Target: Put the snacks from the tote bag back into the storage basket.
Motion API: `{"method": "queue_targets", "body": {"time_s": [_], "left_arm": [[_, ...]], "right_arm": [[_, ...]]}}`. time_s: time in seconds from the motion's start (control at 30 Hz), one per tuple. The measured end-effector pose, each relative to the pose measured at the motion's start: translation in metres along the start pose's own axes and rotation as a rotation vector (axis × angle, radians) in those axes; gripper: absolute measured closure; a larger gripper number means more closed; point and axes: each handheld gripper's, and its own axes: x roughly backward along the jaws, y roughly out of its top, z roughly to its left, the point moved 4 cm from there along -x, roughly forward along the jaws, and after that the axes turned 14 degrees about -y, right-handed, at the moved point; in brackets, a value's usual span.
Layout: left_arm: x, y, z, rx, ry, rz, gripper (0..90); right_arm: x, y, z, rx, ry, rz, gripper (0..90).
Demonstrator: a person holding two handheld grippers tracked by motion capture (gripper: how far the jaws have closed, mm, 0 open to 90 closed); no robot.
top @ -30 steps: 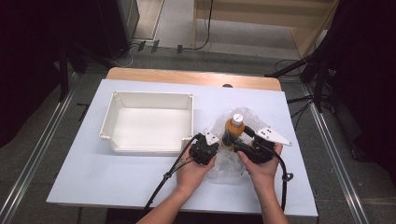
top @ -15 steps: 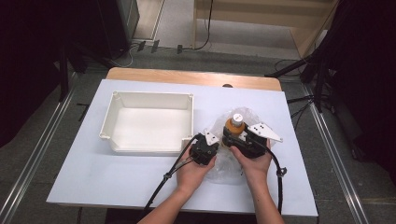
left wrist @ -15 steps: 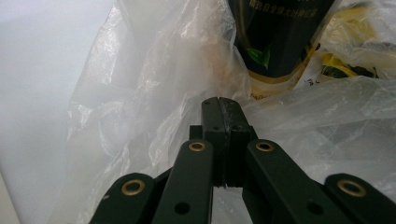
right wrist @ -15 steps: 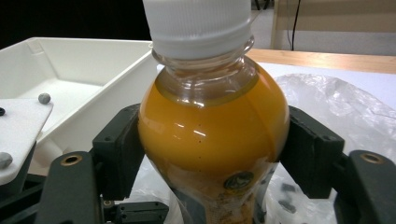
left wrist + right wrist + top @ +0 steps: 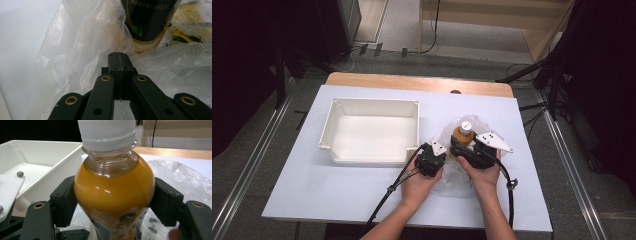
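high view: overhead, looking forward-down | gripper views: close along claws | shared: bottle [image 5: 113, 187], plastic bag [image 5: 82, 50]

Even overhead light is falling on the white surface [image 5: 362, 200], its surroundings staying dark; glare is streaking the bottle [image 5: 112, 190], and near plastic is blurring.

Black claws [image 5: 119, 72], brass rivets, trailing black cables [image 5: 394, 187]

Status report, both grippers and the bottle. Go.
Right gripper shut on orange bottle, upright, cap on. Left gripper shut, pinching clear plastic bag. White tray left of the bottle, nothing in it.
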Motion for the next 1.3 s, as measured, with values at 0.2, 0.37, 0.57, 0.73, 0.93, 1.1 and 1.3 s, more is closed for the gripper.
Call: {"method": "queue_targets", "body": {"time_s": [0.2, 0.37, 0.57, 0.73, 0.93, 1.1, 1.3], "left_arm": [[0.0, 0.0, 0.0, 0.001, -0.004, 0.0, 90.0], [0.0, 0.0, 0.0, 0.003, -0.004, -0.001, 90.0], [0.0, 0.0, 0.0, 0.003, -0.005, -0.003, 90.0], [0.0, 0.0, 0.0, 0.007, -0.004, -0.012, 90.0], [0.002, 0.001, 0.0, 0.006, -0.018, -0.041, 90.0], [0.01, 0.002, -0.001, -0.003, -0.08, -0.1, 84.9], [0.025, 0.003, -0.008, -0.045, -0.146, -0.189, 70.5]], "right_arm": [[0.0, 0.0, 0.002, 0.001, -0.016, -0.002, 30.7], [0.002, 0.001, 0.003, 0.002, -0.027, 0.008, 31.1], [0.01, 0.01, 0.004, -0.008, -0.017, -0.002, 31.2], [0.023, 0.026, 0.005, -0.015, -0.008, -0.03, 31.3], [0.04, 0.043, 0.005, -0.019, 0.006, -0.053, 31.3], [0.05, 0.05, 0.004, -0.026, 0.011, -0.058, 31.3], [0.055, 0.052, 0.0, -0.036, 0.011, -0.055, 31.3]]}}
